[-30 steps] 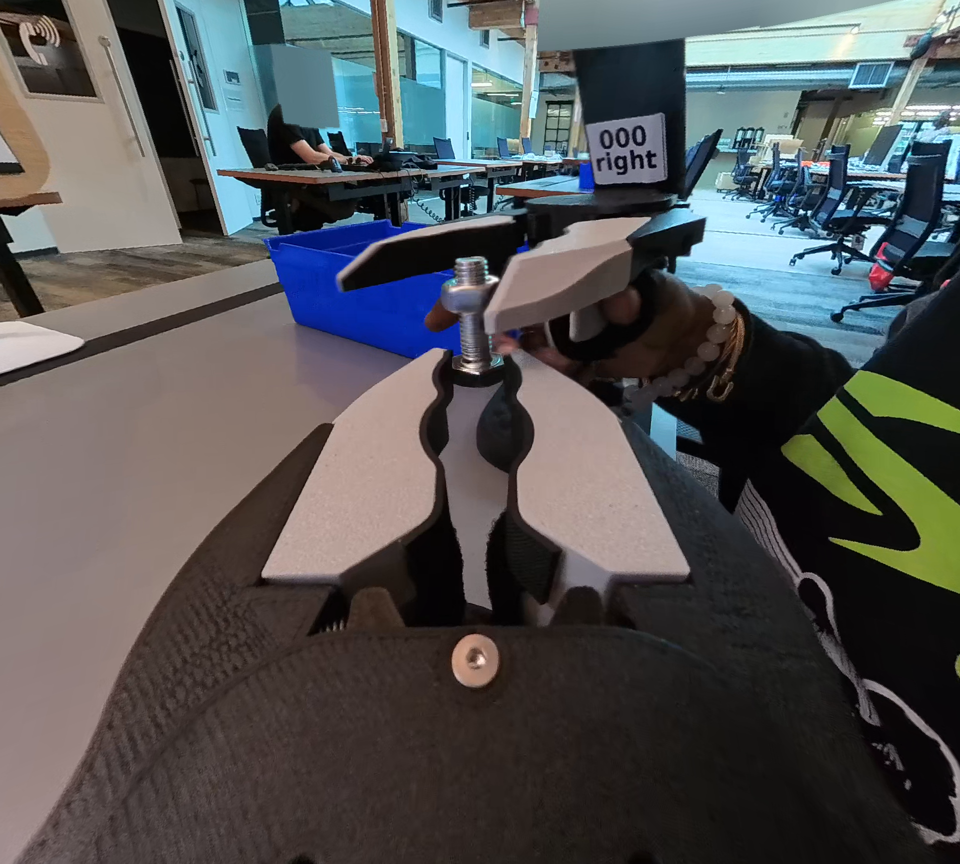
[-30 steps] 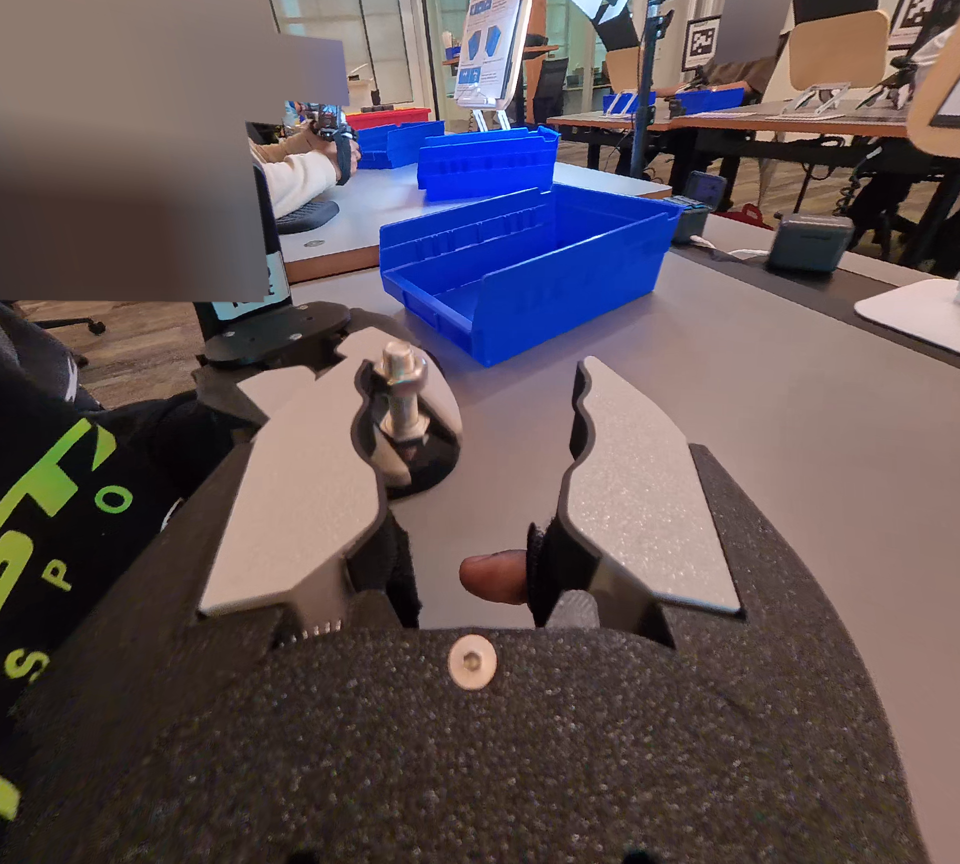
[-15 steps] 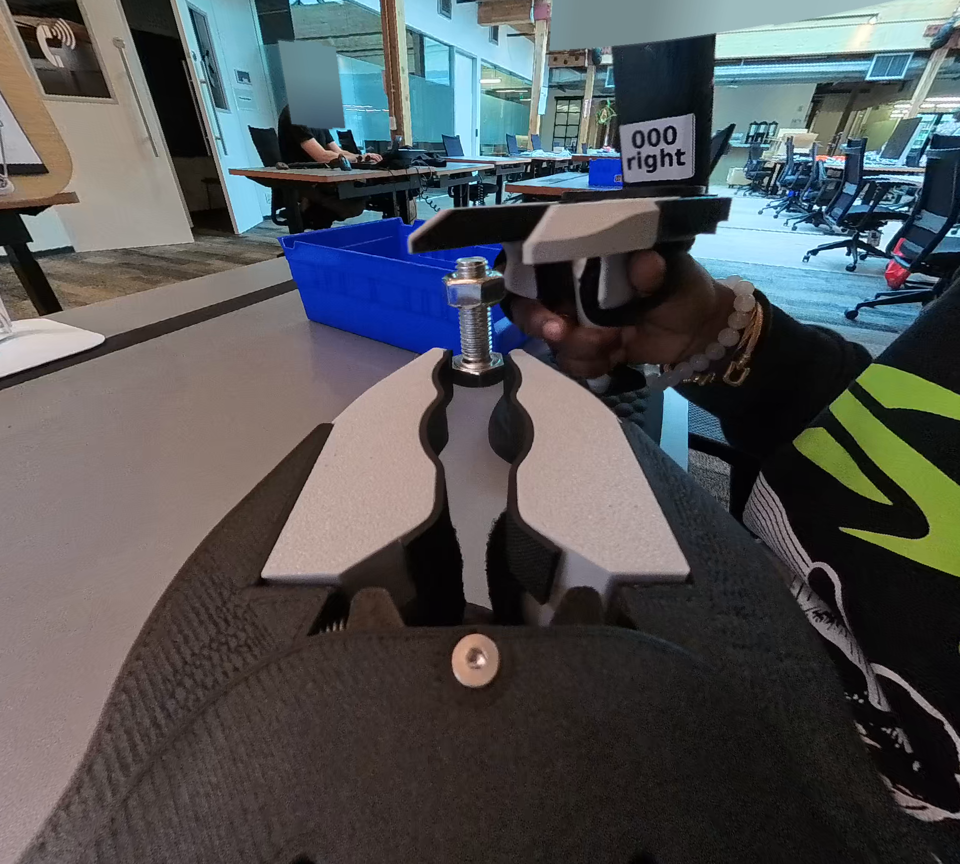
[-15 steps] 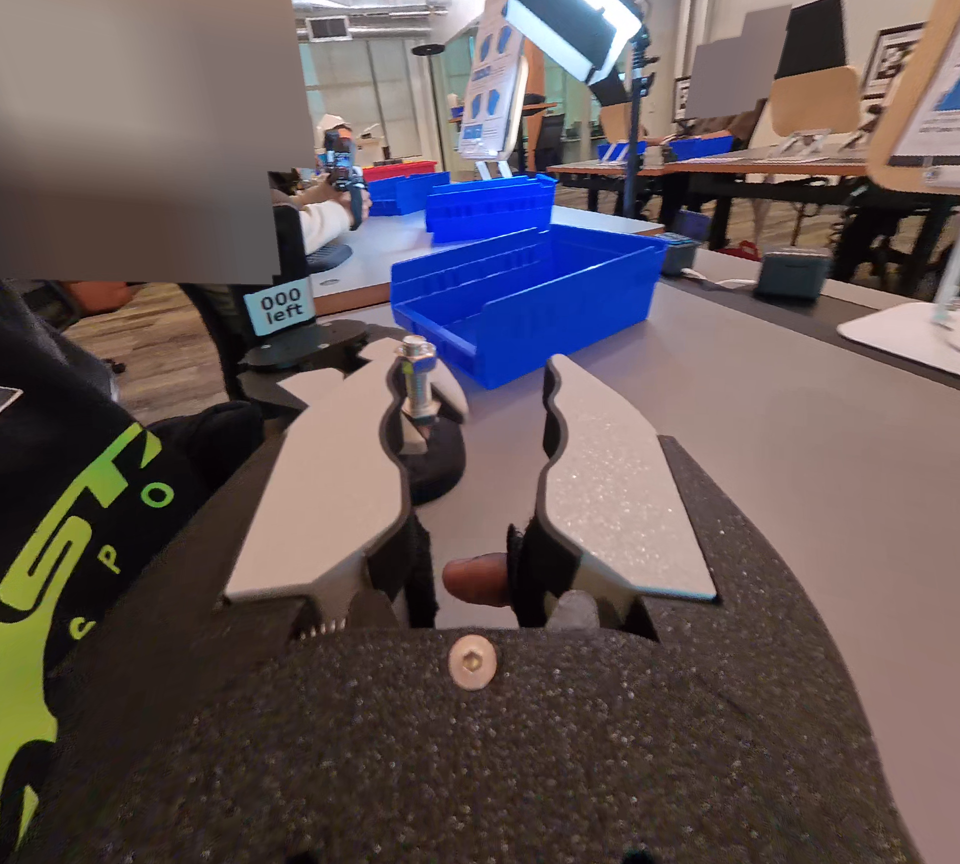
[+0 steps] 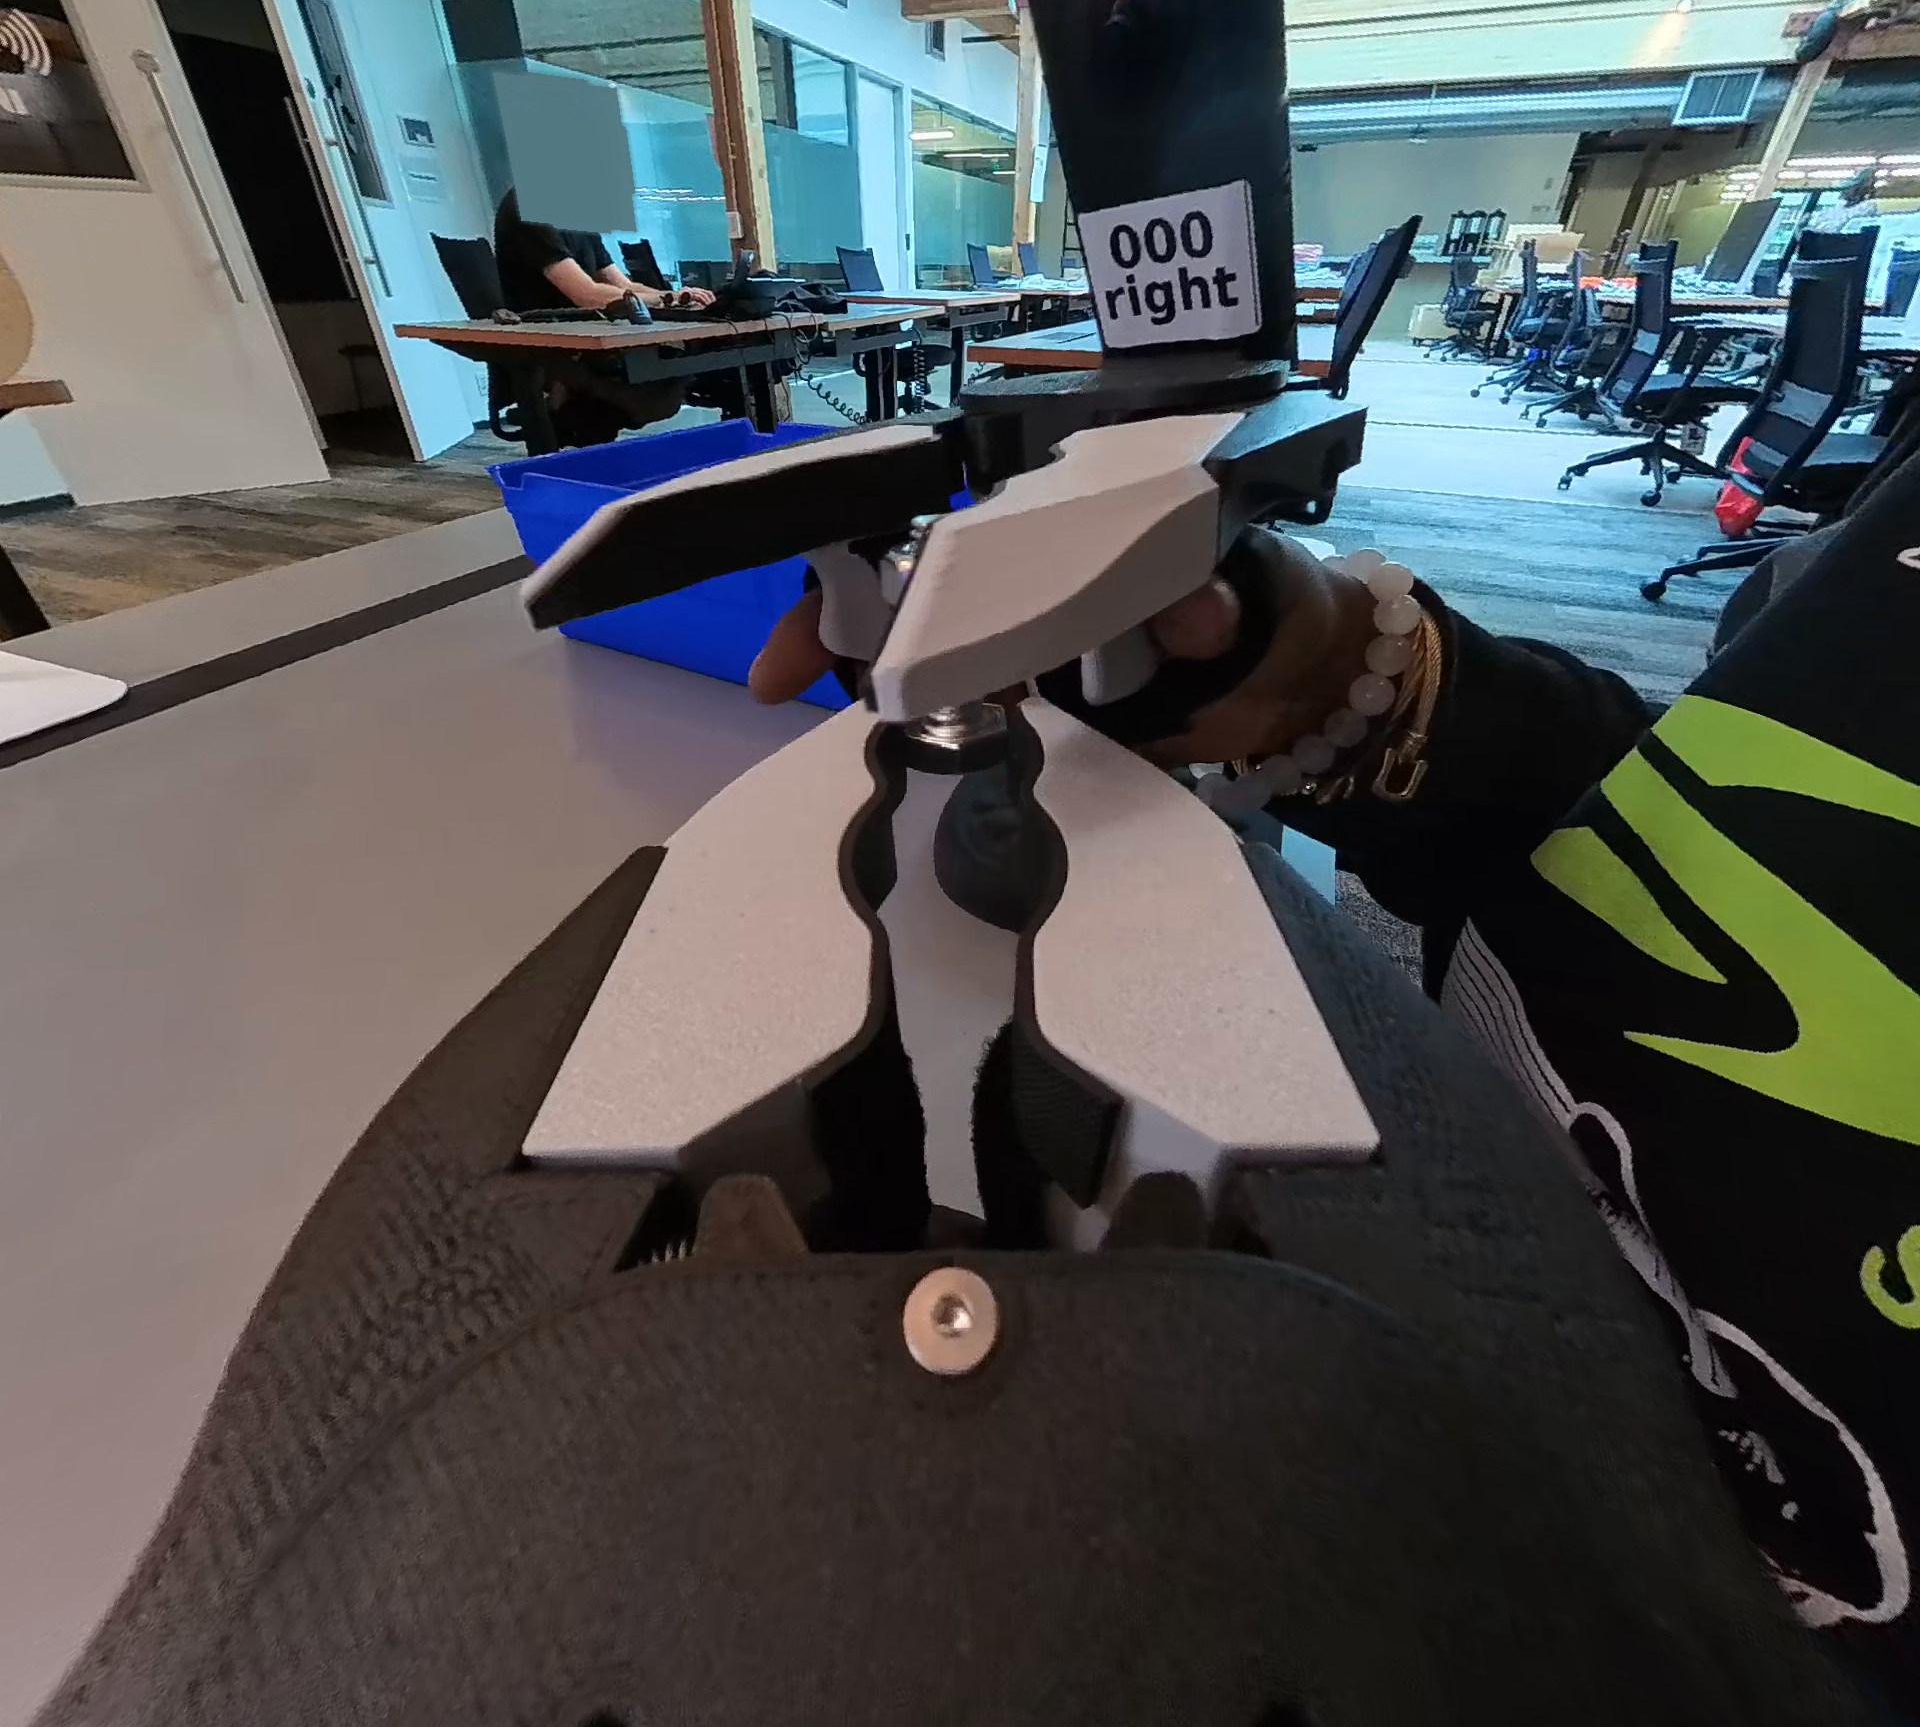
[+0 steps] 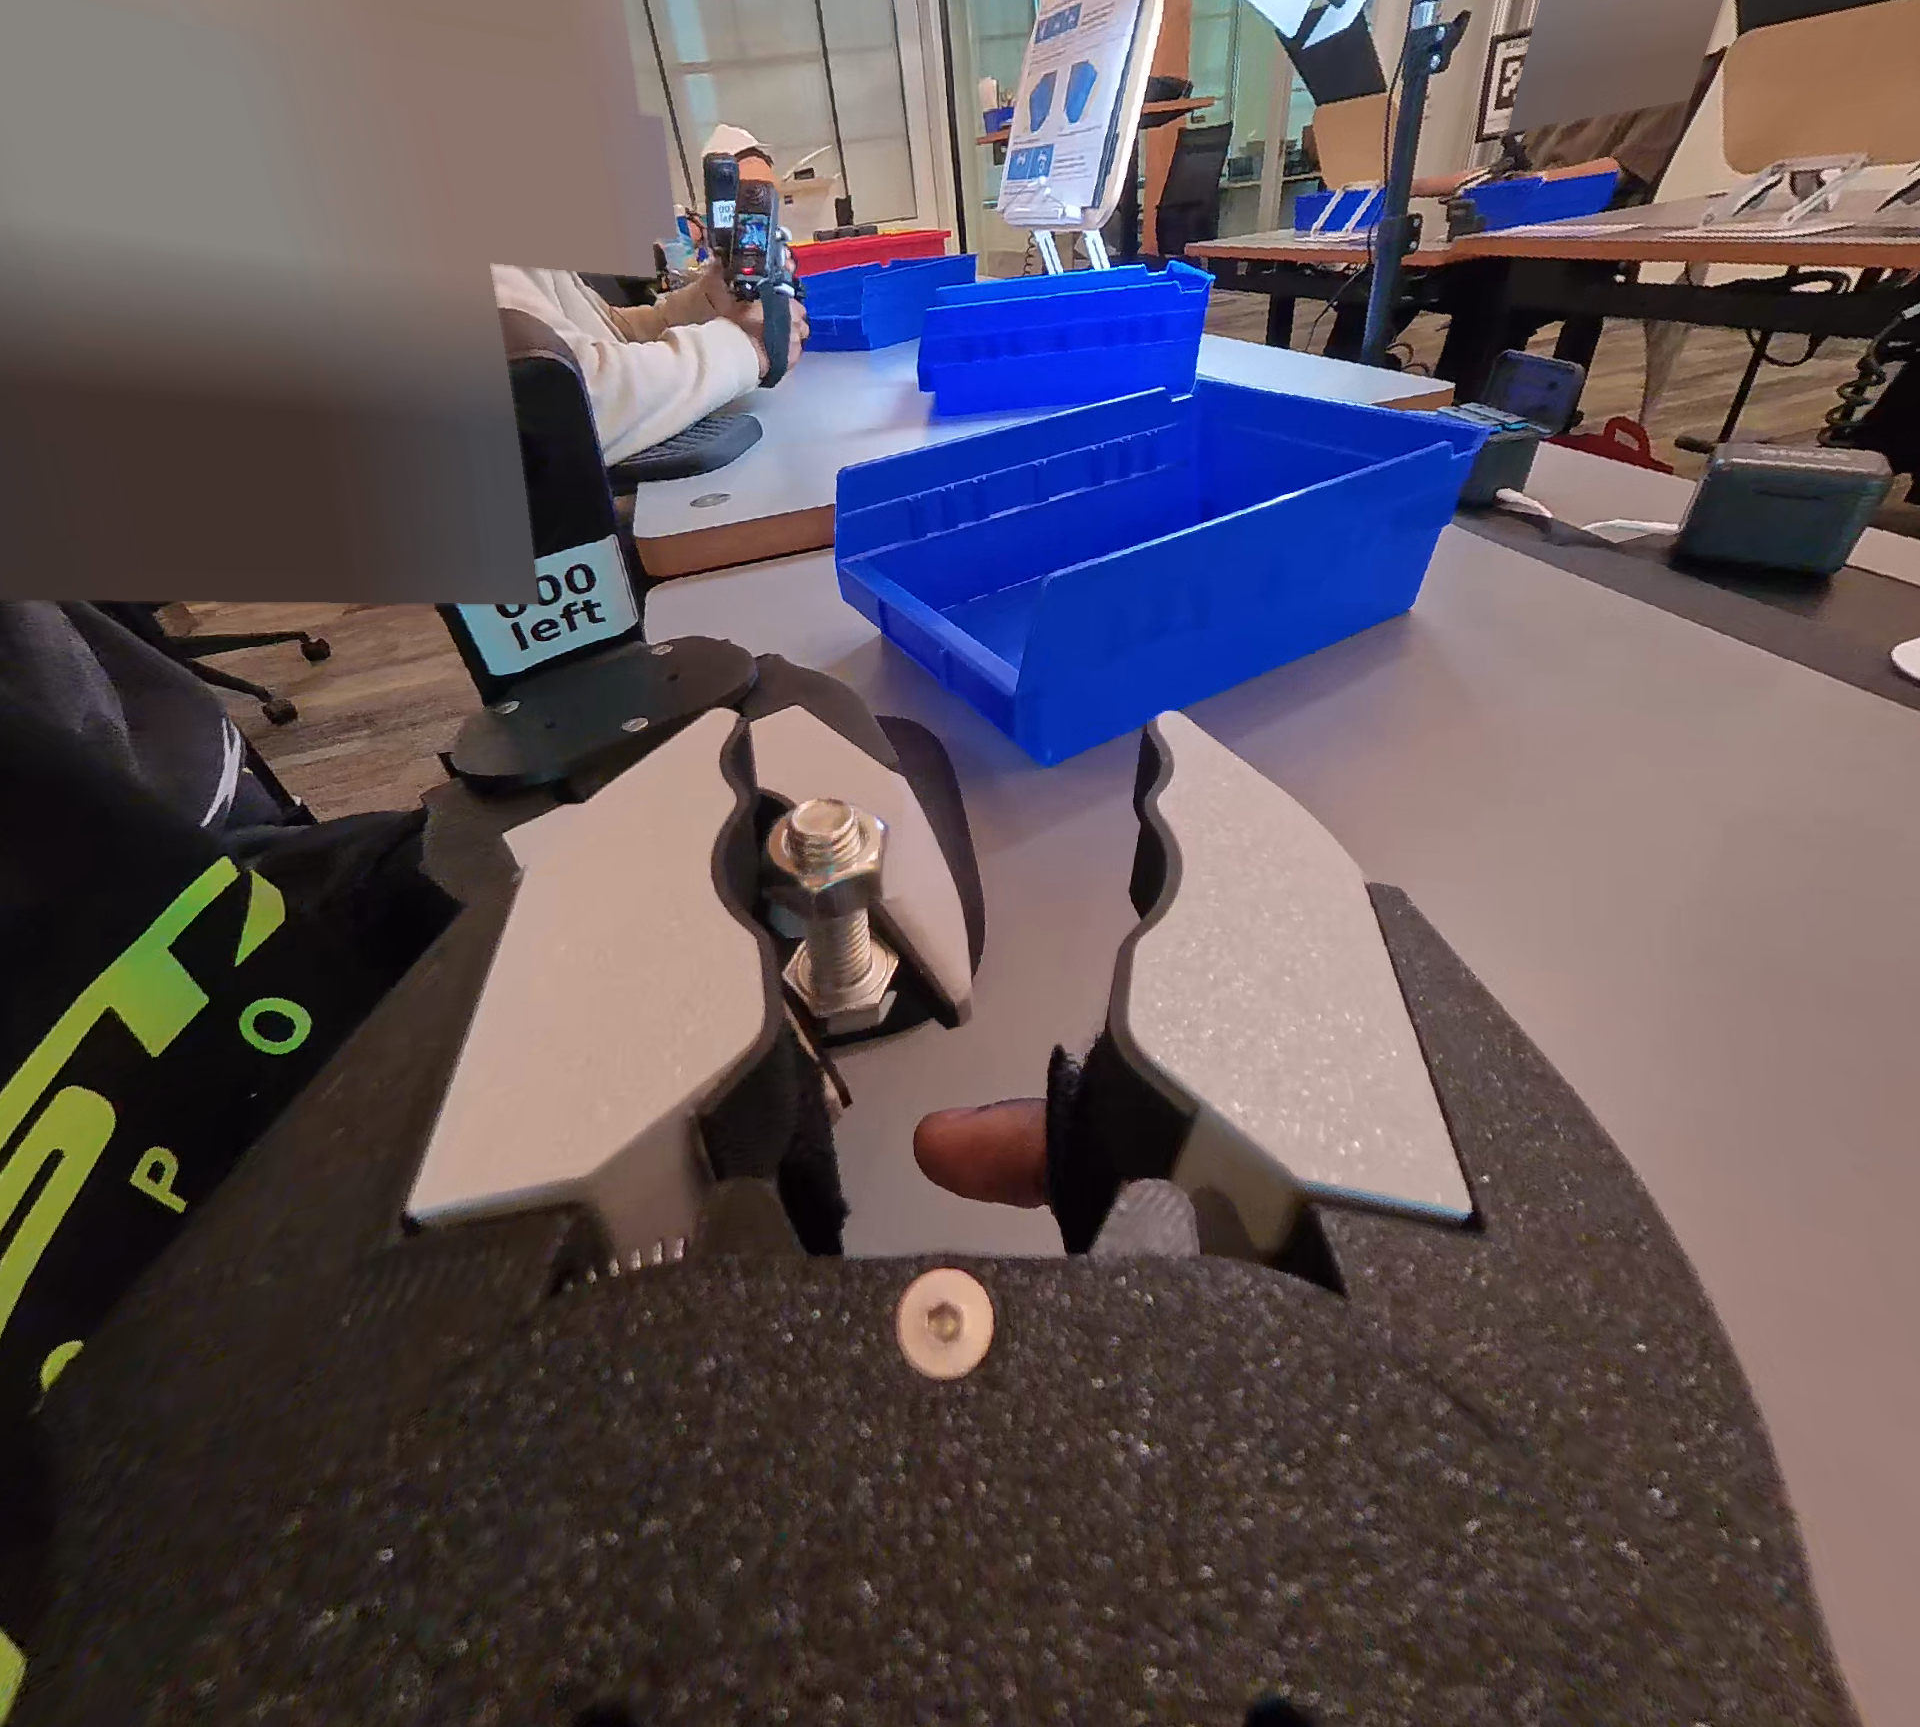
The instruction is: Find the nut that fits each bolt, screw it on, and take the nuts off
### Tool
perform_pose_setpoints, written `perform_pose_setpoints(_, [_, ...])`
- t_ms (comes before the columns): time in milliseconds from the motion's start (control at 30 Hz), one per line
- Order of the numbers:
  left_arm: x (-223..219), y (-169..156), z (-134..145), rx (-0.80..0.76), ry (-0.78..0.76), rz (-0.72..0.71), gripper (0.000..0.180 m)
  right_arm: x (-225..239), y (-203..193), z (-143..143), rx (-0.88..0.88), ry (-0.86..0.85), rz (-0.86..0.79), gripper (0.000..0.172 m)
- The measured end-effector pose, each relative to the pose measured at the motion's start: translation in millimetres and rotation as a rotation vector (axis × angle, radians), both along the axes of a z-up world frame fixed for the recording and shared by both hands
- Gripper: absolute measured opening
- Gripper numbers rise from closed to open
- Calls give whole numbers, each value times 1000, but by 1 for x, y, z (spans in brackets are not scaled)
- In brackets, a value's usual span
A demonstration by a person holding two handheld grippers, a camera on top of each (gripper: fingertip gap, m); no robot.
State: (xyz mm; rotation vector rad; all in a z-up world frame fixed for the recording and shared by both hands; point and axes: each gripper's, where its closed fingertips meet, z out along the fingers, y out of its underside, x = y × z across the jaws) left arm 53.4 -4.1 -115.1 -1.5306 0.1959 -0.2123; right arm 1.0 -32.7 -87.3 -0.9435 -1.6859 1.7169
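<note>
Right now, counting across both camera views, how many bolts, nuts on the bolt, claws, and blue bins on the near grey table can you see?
Bolts: 1
Nuts on the bolt: 1
Claws: 2, left claw and right claw
Blue bins on the near grey table: 1
Total: 5

Open-plan office, desks (image 5: 665, 332), swivel chairs (image 5: 1808, 389)

Silver bolt (image 6: 837, 929), blue bin (image 6: 1226, 628), grey table (image 6: 1610, 846).
</note>
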Motion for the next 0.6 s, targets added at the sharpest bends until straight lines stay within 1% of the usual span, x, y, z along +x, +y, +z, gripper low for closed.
perform_pose_setpoints(133, [-4, -2, 3, 9, -9, 7, 18, 9, 14, 2, -6, 11, -26, 70])
perform_pose_setpoints(200, [-8, -3, 4, 14, -16, 21, 18, 18, 25, 3, -18, 18, -37, 64])
perform_pose_setpoints(233, [-11, -4, 4, 14, -20, 30, 18, 21, 31, 2, -22, 18, -51, 57])
perform_pose_setpoints(267, [-12, -5, 4, 20, -21, 24, 18, 23, 42, 2, -26, 21, -95, 32])
perform_pose_setpoints(300, [-12, -6, 5, 22, -25, 25, 18, 25, 52, 2, -25, 33, -140, 22])
perform_pose_setpoints(333, [-13, -6, 5, 21, -24, 28, 18, 27, 59, 2, -26, 38, -161, 16])
perform_pose_setpoints(400, [-13, -5, 4, 19, -20, 30, 18, 30, 62, 4, -41, 40, -160, 15])
perform_pose_setpoints(433, [-12, -5, 4, 18, -20, 28, 18, 30, 60, 6, -45, 47, -151, 17])
perform_pose_setpoints(600, [-11, -5, 3, 15, -12, 30, 18, 28, 42, 10, -41, 55, -82, 37])
